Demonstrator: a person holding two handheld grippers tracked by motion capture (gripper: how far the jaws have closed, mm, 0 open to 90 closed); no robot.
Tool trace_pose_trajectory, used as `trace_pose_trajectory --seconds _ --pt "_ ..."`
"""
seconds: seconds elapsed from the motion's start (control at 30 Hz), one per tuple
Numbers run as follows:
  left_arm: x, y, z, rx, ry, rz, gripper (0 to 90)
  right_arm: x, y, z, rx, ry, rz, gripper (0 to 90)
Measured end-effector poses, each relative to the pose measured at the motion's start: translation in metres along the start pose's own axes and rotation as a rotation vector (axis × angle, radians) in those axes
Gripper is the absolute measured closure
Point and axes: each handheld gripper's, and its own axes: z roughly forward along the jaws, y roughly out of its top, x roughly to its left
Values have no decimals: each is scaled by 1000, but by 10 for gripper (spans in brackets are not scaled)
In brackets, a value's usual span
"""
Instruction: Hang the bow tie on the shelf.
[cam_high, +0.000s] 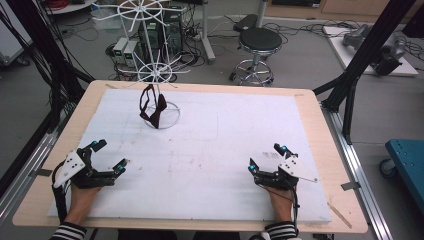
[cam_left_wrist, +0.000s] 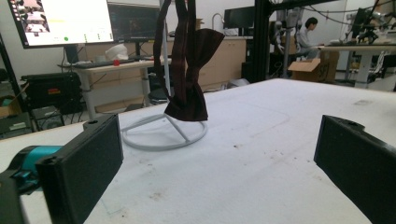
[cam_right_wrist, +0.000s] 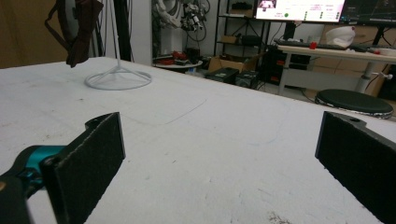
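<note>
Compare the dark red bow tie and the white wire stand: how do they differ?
The dark red bow tie is soft cloth and hangs limp; the white wire stand is rigid and upright. The bow tie hangs above the foam mat; the stand's ring base rests on it. Both are at the table's far left.

The left tool (cam_high: 106, 156) sits low at the near left of the tabletop (cam_high: 210, 150), its jaws spread wide with nothing between them, held by the left hand (cam_high: 82, 192) from below. The right tool (cam_high: 267, 157) sits at the near right, jaws likewise wide apart and empty, the right hand (cam_high: 280, 197) behind it. Both striped sleeves (cam_high: 67, 231) enter from the bottom edge.
</note>
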Motion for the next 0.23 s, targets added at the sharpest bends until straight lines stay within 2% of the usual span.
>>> trace_pose_trajectory --seconds 0.23 --pt "0 -1 1 -1 8 -11 17 0 0 0 1 -4 -1 7"
